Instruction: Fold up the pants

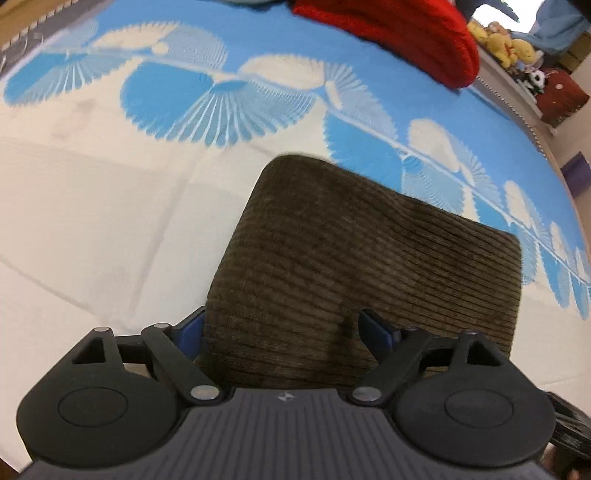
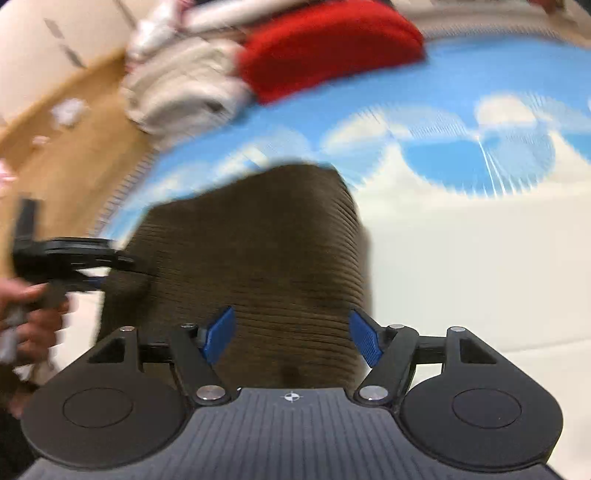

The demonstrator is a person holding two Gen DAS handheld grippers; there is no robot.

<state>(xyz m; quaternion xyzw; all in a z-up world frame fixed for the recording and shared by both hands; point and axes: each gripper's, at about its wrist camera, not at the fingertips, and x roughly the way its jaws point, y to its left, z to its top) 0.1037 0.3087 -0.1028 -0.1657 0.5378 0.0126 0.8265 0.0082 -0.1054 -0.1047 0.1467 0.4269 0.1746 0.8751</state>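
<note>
Brown corduroy pants [image 1: 354, 266] lie folded into a compact bundle on a blue and cream patterned bed cover [image 1: 110, 206]. My left gripper [image 1: 286, 332] is open, its blue pads on either side of the bundle's near left edge. In the blurred right wrist view the pants [image 2: 266, 254] fill the centre. My right gripper [image 2: 291, 338] is open with the near edge of the bundle between its blue pads. The left gripper [image 2: 74, 258] shows at the pants' left edge, held by a hand.
A folded red garment [image 1: 399, 33] lies at the far side of the bed, with white folded clothes [image 2: 177, 88] next to it. Plush toys [image 1: 506, 44] sit on a shelf at the far right. A wooden floor [image 2: 55, 155] lies beyond the bed's edge.
</note>
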